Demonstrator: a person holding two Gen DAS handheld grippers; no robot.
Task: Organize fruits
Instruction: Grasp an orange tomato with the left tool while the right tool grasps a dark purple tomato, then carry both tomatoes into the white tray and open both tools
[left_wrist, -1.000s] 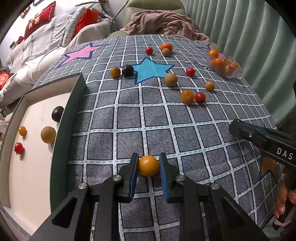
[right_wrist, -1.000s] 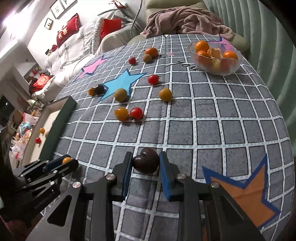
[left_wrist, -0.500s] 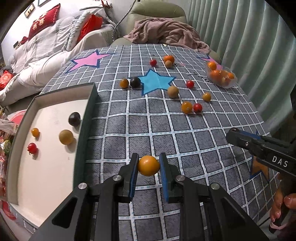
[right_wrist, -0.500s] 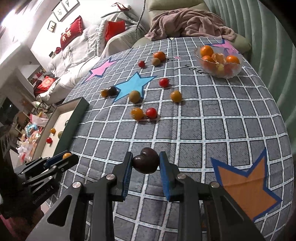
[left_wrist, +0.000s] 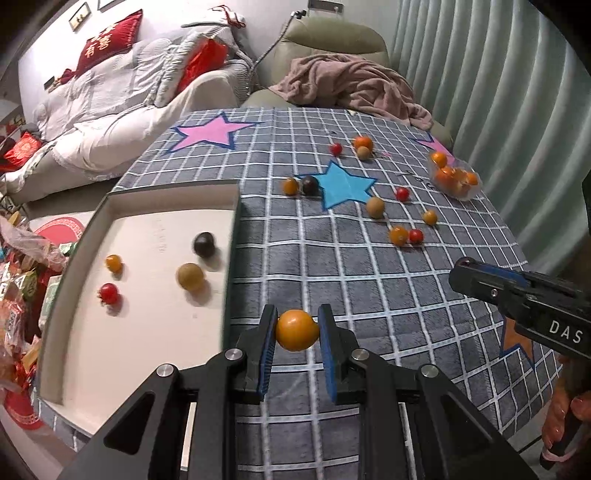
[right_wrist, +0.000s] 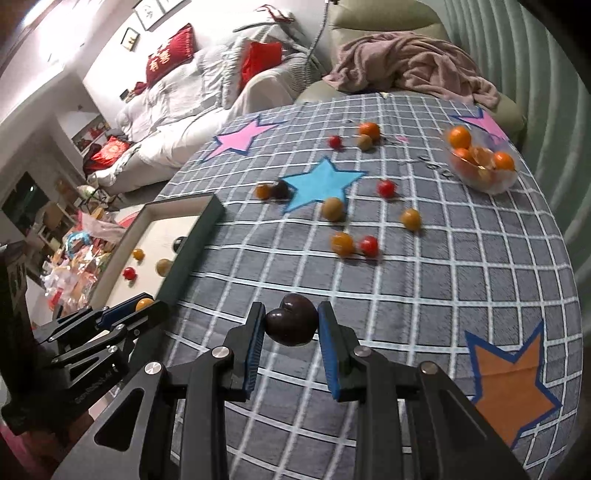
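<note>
My left gripper (left_wrist: 297, 332) is shut on an orange fruit (left_wrist: 297, 329) and holds it above the cloth, just right of the white tray (left_wrist: 147, 325). The tray holds a dark plum (left_wrist: 204, 244), a tan fruit (left_wrist: 190, 276), a small orange one (left_wrist: 113, 263) and a red one (left_wrist: 109, 293). My right gripper (right_wrist: 291, 326) is shut on a dark plum (right_wrist: 291, 324) above the checked cloth. The left gripper also shows in the right wrist view (right_wrist: 142, 304), low at the left by the tray's dark rim (right_wrist: 192, 254).
Several loose red, orange, tan and dark fruits (left_wrist: 399, 235) lie around the blue star (left_wrist: 340, 182). A clear bowl of oranges (right_wrist: 482, 164) stands at the far right. A sofa with a pink blanket (left_wrist: 351, 86) lies beyond the table. Clutter sits on the floor at the left (left_wrist: 18, 295).
Both grippers have risen and pulled back with their fruits still held. The left one has shifted left, so more of the tray's inside shows.
</note>
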